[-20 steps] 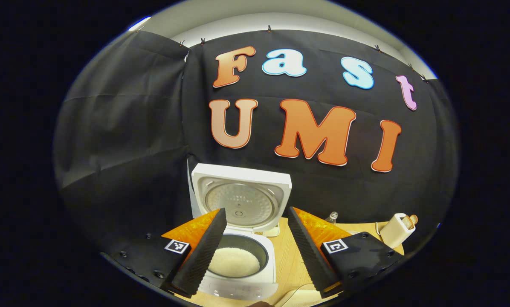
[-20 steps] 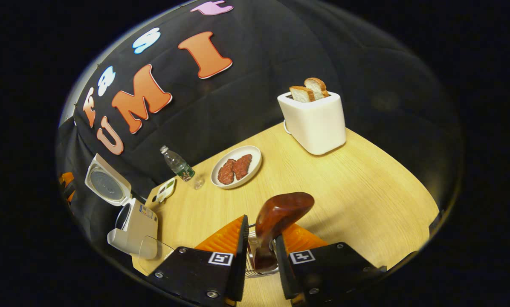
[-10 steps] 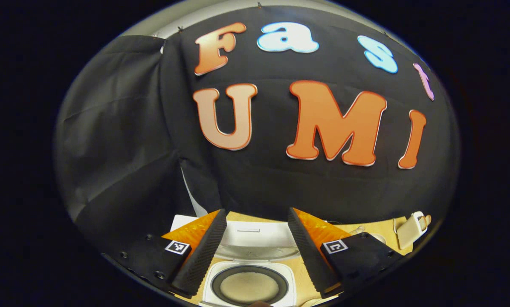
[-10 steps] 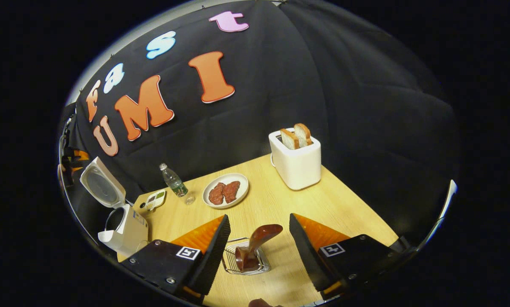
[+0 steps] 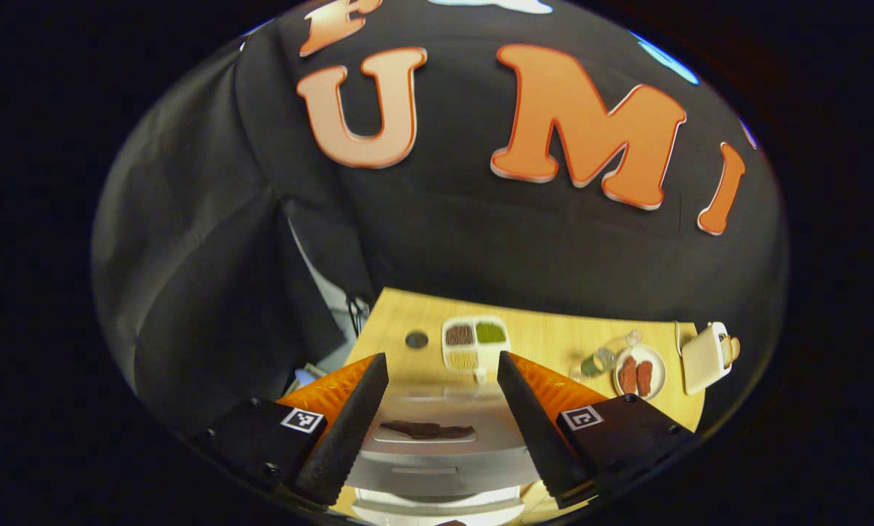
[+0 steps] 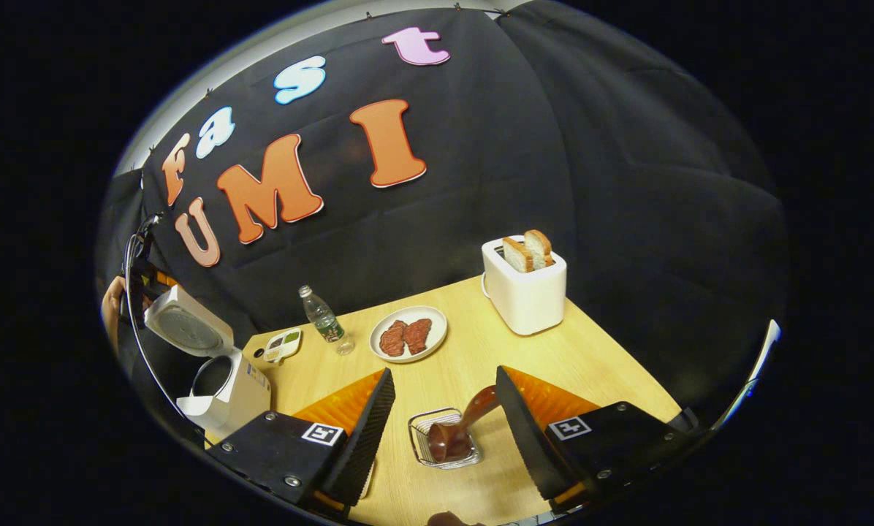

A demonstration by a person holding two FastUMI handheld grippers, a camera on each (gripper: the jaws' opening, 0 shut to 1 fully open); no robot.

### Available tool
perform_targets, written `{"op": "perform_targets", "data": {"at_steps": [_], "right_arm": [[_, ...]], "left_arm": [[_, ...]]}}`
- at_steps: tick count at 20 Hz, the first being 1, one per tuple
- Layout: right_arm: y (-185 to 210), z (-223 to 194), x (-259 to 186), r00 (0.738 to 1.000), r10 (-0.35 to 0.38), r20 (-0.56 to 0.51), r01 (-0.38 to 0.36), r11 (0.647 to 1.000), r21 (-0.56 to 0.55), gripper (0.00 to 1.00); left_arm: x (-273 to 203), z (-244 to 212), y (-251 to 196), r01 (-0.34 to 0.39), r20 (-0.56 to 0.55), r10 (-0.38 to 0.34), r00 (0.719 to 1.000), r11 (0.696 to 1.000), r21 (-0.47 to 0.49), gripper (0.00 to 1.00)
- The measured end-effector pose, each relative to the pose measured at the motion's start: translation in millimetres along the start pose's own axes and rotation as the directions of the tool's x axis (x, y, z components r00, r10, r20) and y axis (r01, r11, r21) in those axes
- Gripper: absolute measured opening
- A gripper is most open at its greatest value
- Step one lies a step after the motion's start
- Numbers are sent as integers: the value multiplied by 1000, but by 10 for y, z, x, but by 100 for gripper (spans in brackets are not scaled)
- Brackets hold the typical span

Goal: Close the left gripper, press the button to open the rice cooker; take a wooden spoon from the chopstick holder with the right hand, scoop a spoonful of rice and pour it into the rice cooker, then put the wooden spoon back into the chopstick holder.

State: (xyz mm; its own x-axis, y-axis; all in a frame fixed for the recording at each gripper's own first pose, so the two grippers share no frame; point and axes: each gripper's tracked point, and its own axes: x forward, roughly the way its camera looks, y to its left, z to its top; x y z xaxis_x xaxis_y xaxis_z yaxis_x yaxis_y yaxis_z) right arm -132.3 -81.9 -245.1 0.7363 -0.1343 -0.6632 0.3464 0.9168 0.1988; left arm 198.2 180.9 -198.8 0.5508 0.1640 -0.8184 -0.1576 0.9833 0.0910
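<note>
In the right gripper view my right gripper (image 6: 444, 376) is open, held back above the wire chopstick holder (image 6: 424, 456). The dark wooden spoon (image 6: 457, 432) stands in the holder, bowl down, handle leaning right, free of both fingers. At the table's left end sits the white rice cooker (image 6: 243, 383), its lid (image 6: 187, 329) raised and tilted forward over the pot. My left gripper (image 6: 145, 281) and a hand are just behind that lid. In the left gripper view my left gripper (image 5: 442, 360) is open, and the lid's outer top (image 5: 437, 453) lies below its fingers.
On the wooden table (image 6: 554, 358) are a white toaster (image 6: 526, 296) with bread, a plate of meat (image 6: 408, 334), a water bottle (image 6: 321, 315) and a four-part dish (image 6: 282, 343). The same dish (image 5: 473, 342) lies beyond the lid. Black cloth walls the back and sides.
The right gripper let go of the spoon in the holder, opened and drew back. The left gripper rose over and behind the cooker, and the lid has tipped forward from upright.
</note>
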Motion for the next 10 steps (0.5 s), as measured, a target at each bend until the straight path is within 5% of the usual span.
{"op": "perform_targets", "data": {"at_steps": [5,10], "right_arm": [[273,-8,157,997,77,-26,-78,996,-33,87],[468,-72,224,990,133,-55,-136,989,-58,87]], "left_arm": [[-99,-795,-29,-1,-159,0,987,1000,-4,100],[82,-1724,20,-30,-394,13,919,999,-36,100]]}}
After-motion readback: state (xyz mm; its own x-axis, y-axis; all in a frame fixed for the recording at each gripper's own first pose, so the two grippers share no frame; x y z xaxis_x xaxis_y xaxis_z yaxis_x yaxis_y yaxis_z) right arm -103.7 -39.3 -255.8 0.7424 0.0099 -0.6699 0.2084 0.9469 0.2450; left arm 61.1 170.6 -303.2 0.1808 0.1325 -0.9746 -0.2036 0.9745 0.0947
